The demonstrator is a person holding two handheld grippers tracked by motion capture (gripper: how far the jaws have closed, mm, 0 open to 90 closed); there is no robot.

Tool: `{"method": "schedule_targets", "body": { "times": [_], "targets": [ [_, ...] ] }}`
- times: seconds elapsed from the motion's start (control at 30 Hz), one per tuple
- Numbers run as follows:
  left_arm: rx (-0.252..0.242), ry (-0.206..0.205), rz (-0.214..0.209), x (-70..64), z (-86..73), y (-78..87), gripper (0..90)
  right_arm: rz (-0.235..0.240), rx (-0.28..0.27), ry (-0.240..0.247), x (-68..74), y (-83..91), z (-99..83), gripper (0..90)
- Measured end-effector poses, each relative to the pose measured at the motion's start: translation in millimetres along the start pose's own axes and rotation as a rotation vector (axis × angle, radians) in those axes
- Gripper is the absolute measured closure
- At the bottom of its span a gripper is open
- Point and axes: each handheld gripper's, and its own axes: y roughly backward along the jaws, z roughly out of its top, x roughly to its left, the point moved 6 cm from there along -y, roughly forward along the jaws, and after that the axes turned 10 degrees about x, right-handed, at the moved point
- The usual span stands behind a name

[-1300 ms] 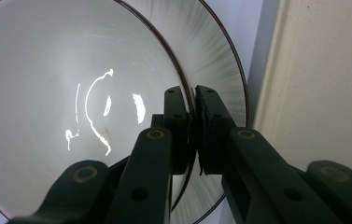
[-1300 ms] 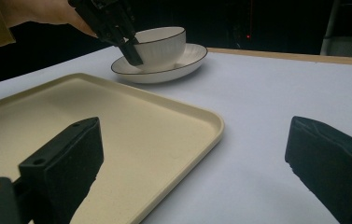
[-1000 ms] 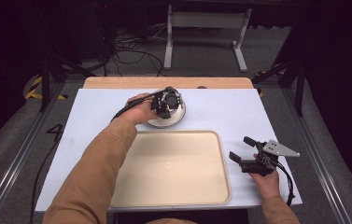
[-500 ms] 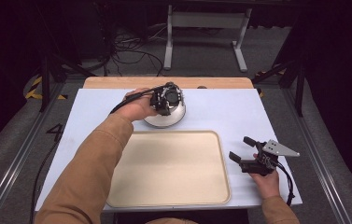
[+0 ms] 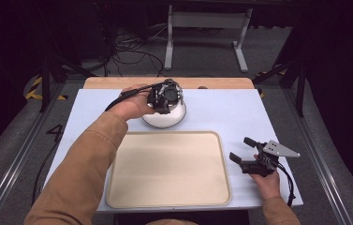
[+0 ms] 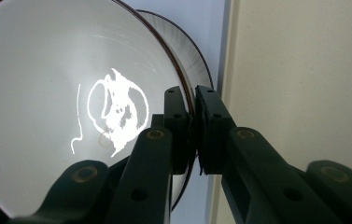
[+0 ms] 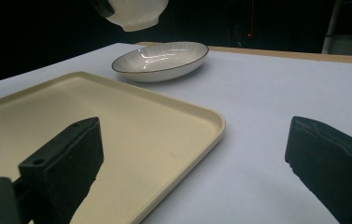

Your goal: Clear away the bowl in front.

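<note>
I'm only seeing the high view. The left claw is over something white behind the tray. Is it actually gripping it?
Observer: Yes. In the left gripper view the left claw is shut on the rim of a white bowl, with one jaw inside and one outside.
Operator: Is it resting on anything?
Observer: No. The right gripper view shows it hanging in the air above a shallow dish with a dark rim, and there is a gap between them.
Operator: Anything in that dish?
Observer: It looks empty. All I see inside it are light reflections.
</note>
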Motion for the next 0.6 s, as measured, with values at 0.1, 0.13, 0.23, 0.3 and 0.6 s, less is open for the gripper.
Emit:
{"method": "schedule_targets", "body": {
  "times": [0.1,0.13,0.23,0.3,0.6],
  "targets": [
    [-0.008,-0.01,-0.005,-4.2,-1.6,4.3,84.3,0.002,0.001,0.0,0.1,-0.1,0.0,4.9],
    [-0.013,-0.015,-0.004,-6.1,-2.0,5.8,84.3,0.003,0.001,0.0,0.2,-0.2,0.0,4.9],
    [-0.018,-0.039,-0.014,-12.7,-3.2,10.5,84.3,0.004,0.002,0.0,0.3,-0.3,0.0,4.9],
    [-0.02,-0.044,-0.015,-15.1,-3.7,11.2,84.3,0.004,0.002,0.0,0.3,-0.4,0.0,4.9],
    [-0.013,-0.078,-0.012,-32.6,-13.1,14.1,84.3,0.006,0.009,0.002,0.5,-1.3,0.0,5.0]
  ]
}}
